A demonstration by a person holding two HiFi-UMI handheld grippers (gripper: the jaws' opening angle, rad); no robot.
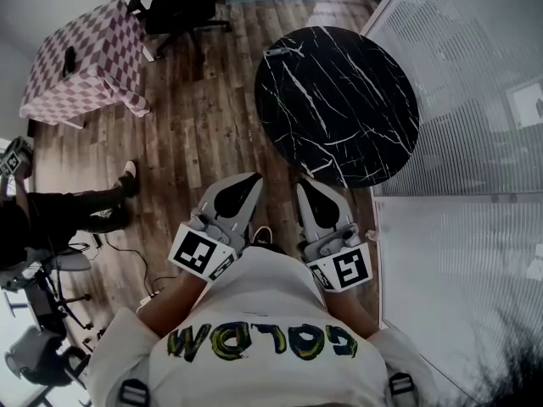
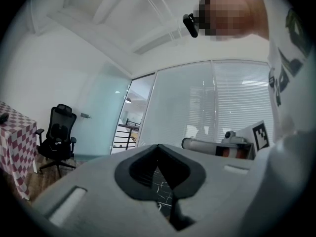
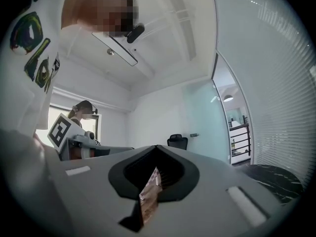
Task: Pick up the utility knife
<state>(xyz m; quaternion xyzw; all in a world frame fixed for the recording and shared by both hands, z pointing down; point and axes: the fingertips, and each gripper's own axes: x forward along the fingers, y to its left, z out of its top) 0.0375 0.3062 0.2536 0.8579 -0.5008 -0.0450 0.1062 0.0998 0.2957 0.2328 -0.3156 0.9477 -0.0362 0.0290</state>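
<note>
my left gripper (image 1: 253, 178) and right gripper (image 1: 304, 183) sit by my chest, fingers closed and empty, aimed at the black table (image 1: 339, 100) at 12 o'clock. no view shows the utility knife, so there's nothing to open for yet.

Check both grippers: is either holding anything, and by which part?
Nothing is held. The left gripper and the right gripper both have their jaws together, with nothing between them.

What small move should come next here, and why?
Probably turn to look for the knife first: none shows on the round black table ahead, and the left gripper and right gripper both have jaws shut on nothing.
</note>
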